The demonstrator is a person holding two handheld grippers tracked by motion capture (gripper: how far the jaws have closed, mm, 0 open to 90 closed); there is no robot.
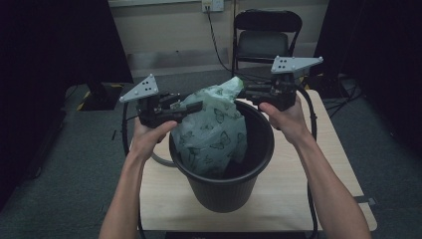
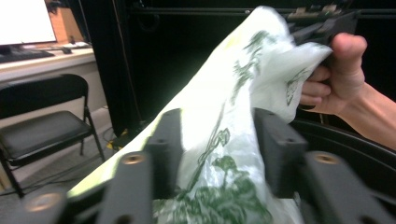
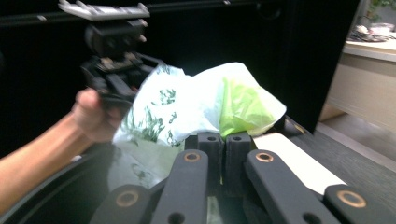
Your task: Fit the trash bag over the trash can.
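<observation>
Both grippers hold a butterfly-print bag (image 1: 215, 124) over a black bin (image 1: 224, 191). The right gripper (image 3: 223, 140) pinches its edge; the left gripper's (image 2: 217, 144) half-spread jaws straddle the film. Best pull apart evenly, keeping the mouth between them.

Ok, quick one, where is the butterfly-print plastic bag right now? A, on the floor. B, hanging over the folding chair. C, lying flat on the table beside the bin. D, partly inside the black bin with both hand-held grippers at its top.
D: the bag hangs into the black bin, with the left hand-held gripper and the right hand-held gripper at its top edge.
</observation>
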